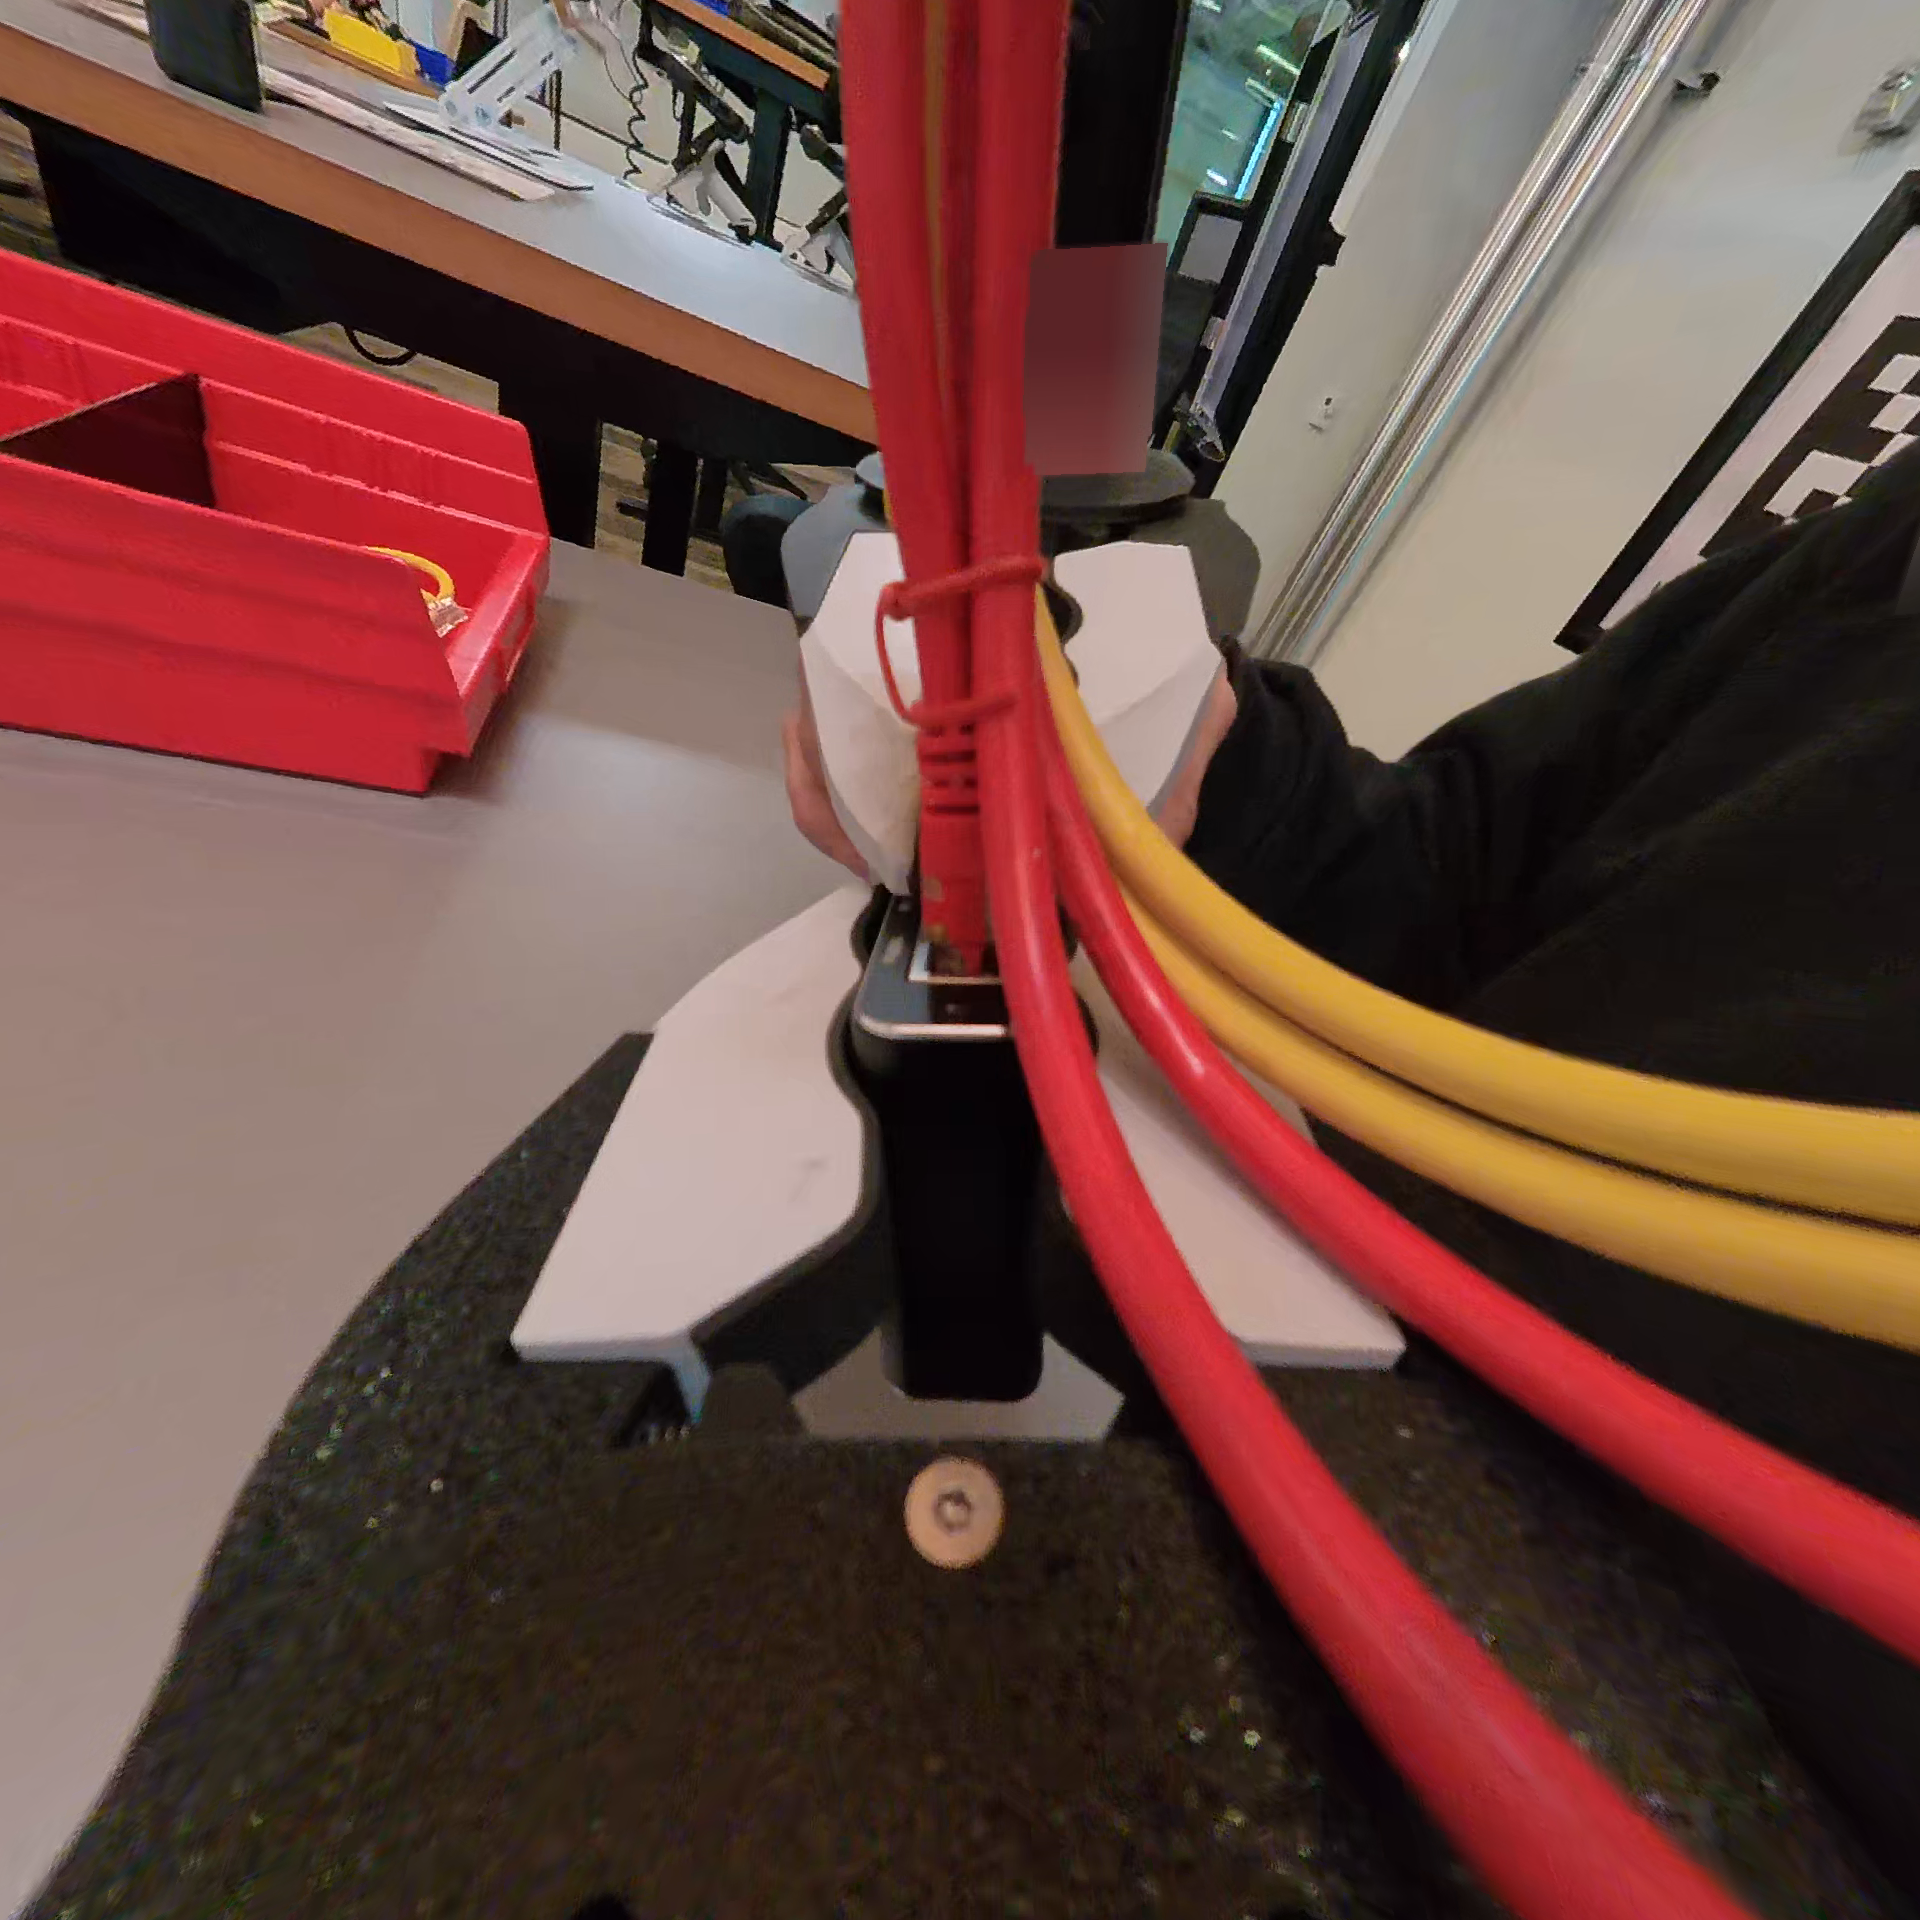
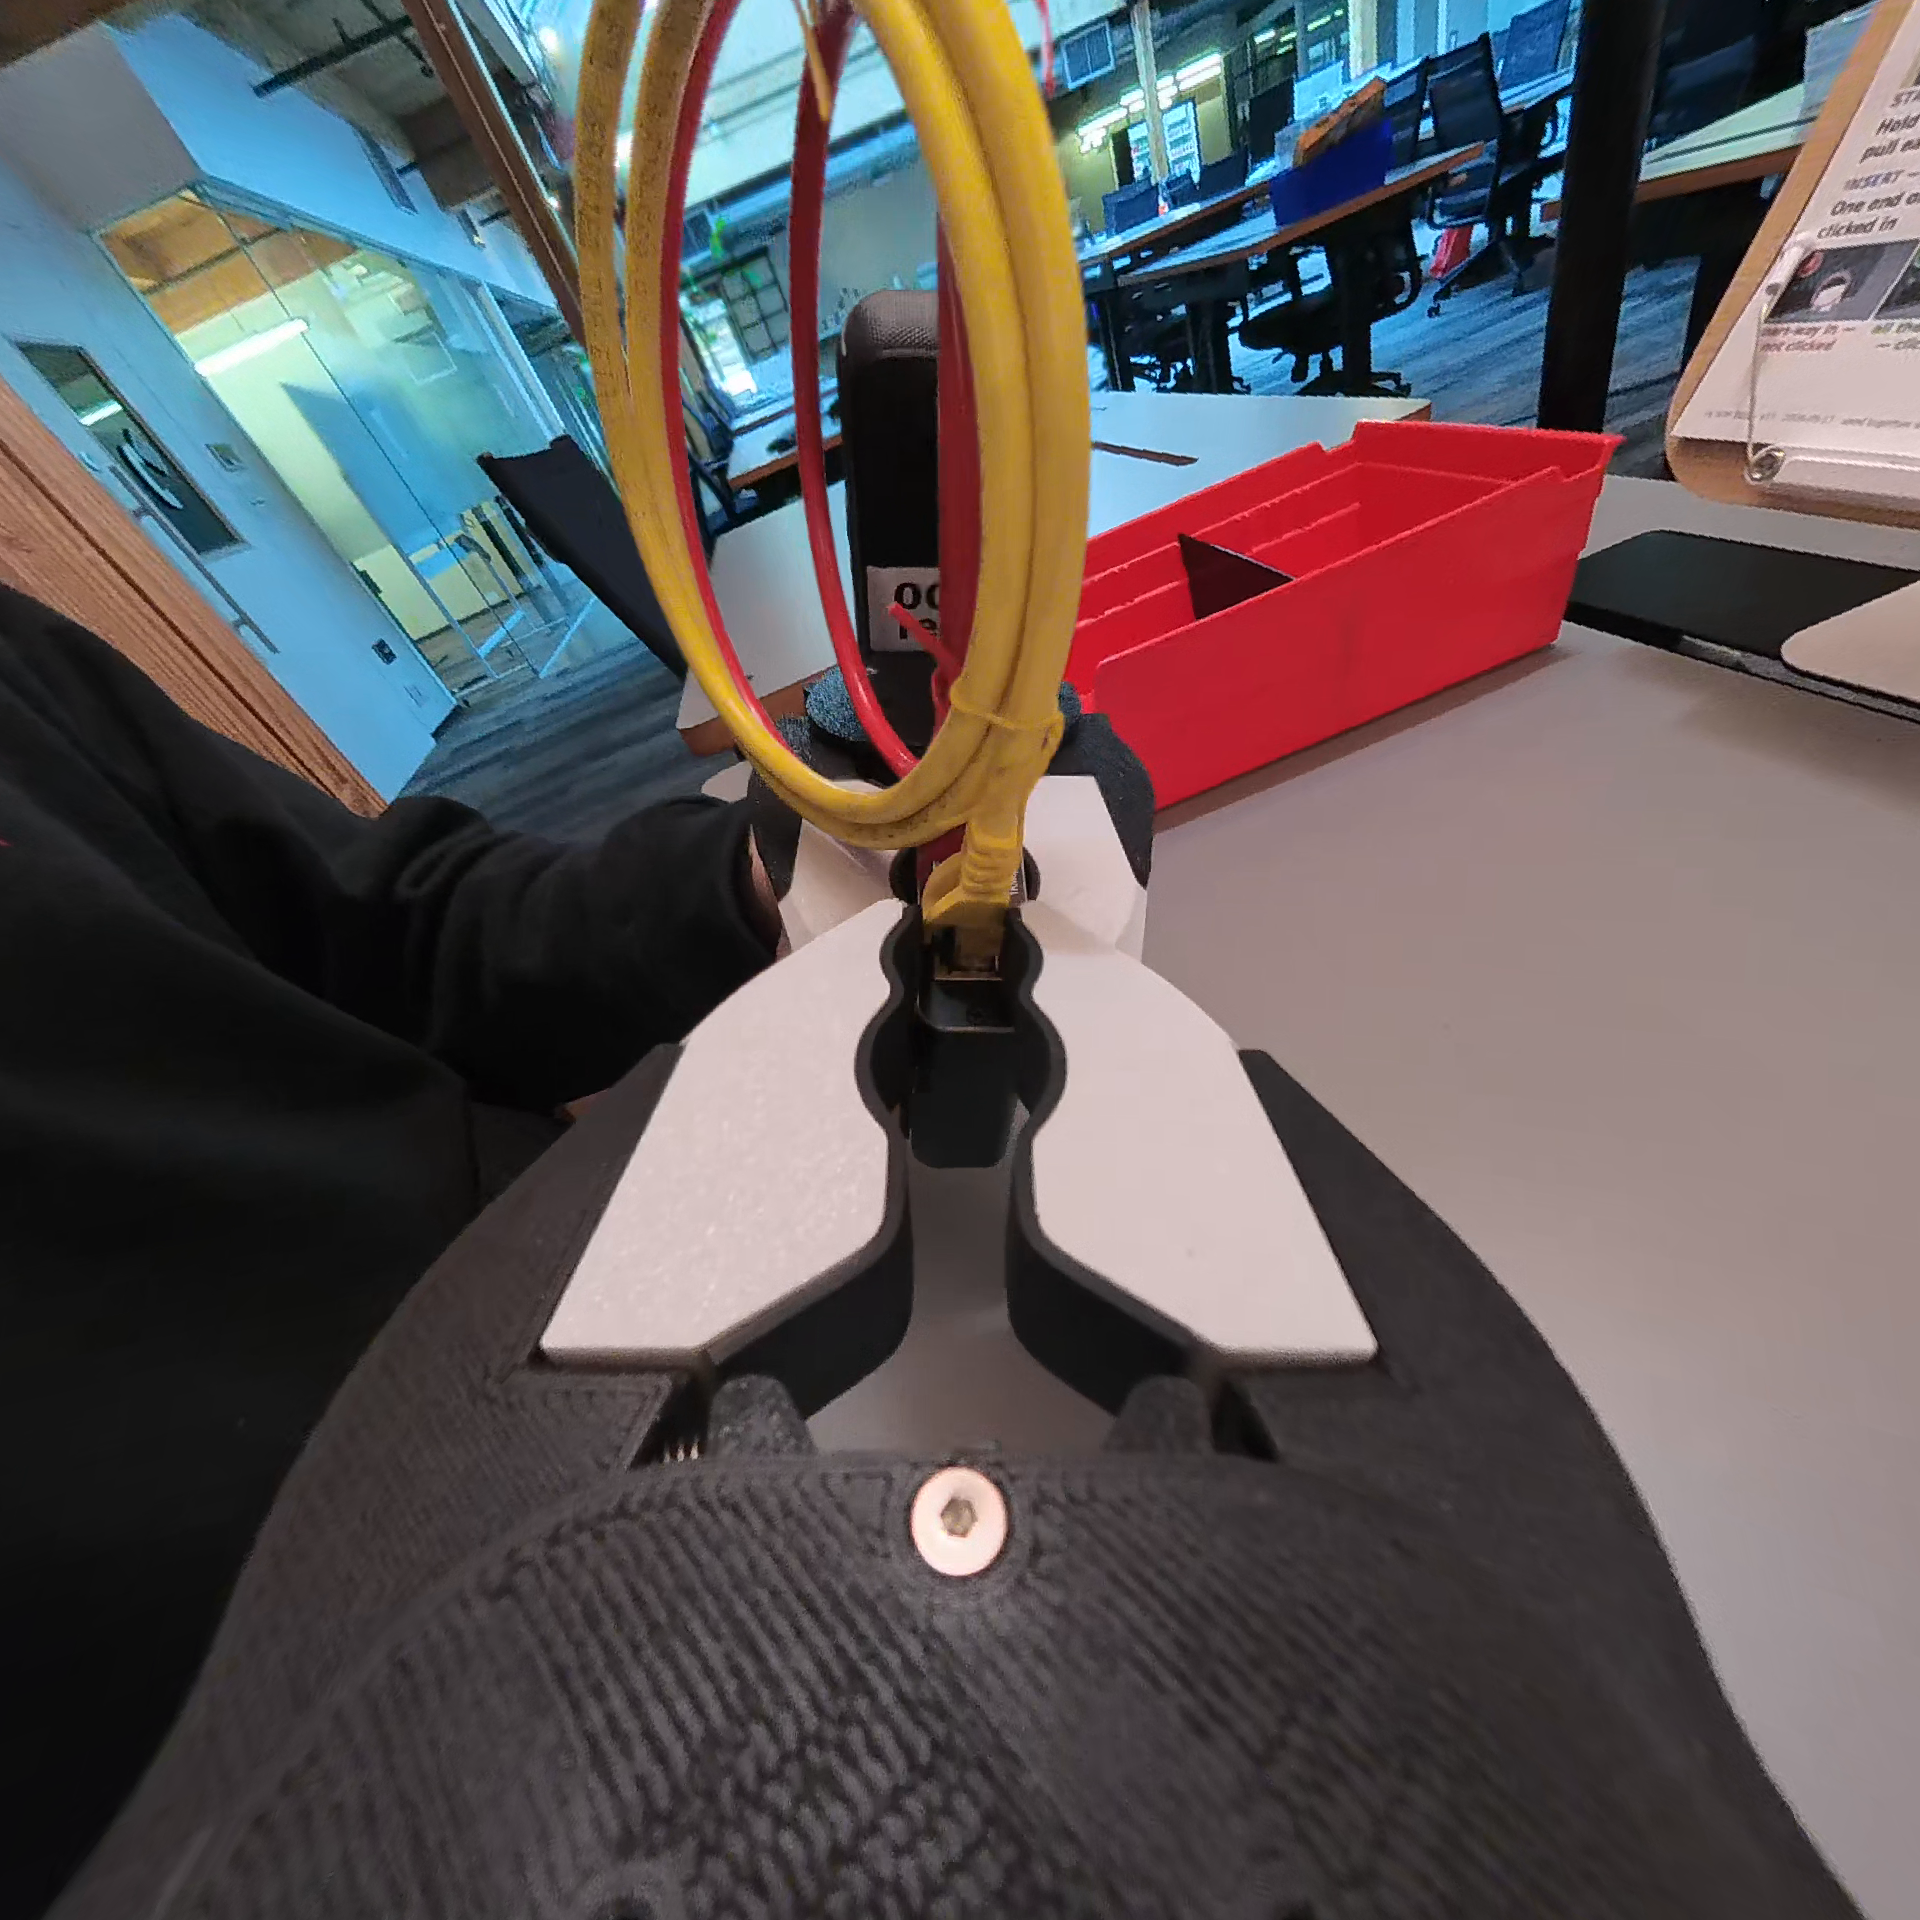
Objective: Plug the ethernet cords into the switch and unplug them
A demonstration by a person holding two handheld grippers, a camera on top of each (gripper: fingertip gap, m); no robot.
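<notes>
We've got loads of bare grey table point(image 1: 312, 987) to our left, with the red bin point(image 1: 260, 582) near its far edge. Both grippers pinch the small black switch point(image 1: 961, 1195) from opposite ends: left gripper point(image 1: 961, 1023) and right gripper point(image 2: 961, 997) are clamped tight on it. Only the left view shows the red cord point(image 1: 951, 821) plugged in, and a yellow cord end point(image 1: 442, 597) in the bin; the right view shows the yellow cord point(image 2: 982, 894) plugged in.

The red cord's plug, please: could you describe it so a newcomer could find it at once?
Start at the red bin on the grey table, then look right to the small black switch clamped between the left tongs. The red cord's plug stands upright in the switch's top port, unlike the yellow cords sweeping past to the right.
</notes>
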